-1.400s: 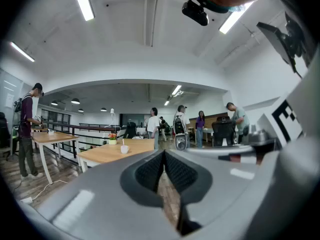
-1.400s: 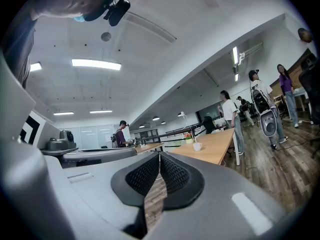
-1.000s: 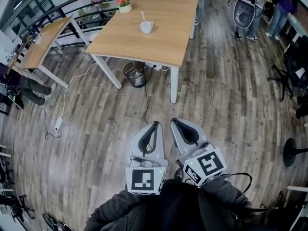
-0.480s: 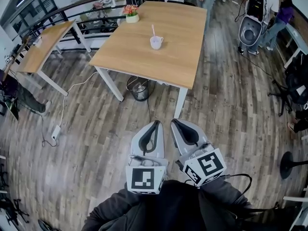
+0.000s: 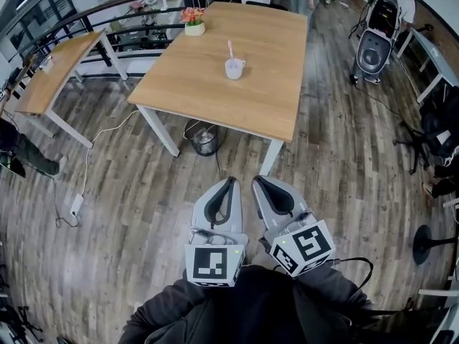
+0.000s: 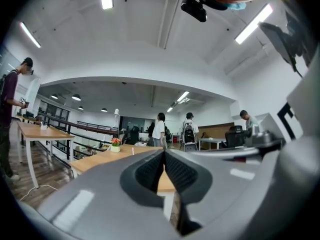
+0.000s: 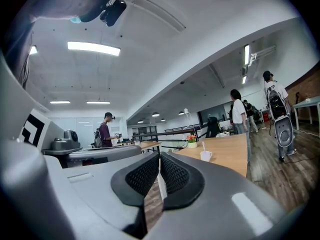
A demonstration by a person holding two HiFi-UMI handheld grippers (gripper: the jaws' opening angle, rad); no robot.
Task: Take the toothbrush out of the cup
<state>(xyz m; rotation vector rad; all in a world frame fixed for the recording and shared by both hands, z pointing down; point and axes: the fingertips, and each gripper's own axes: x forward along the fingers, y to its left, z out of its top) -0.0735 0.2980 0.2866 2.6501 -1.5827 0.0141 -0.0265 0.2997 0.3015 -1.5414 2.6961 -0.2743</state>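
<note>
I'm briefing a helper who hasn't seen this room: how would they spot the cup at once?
Find the large wooden table with white legs. Near its middle stands a small white cup. Unlike the flower pot at the far corner, it holds a pink toothbrush.

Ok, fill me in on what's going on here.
A person holds the left hand-held gripper and the right hand-held gripper side by side over the floor, both shut and empty, short of the table. The cup stands on it with the toothbrush inside, untouched.
</note>
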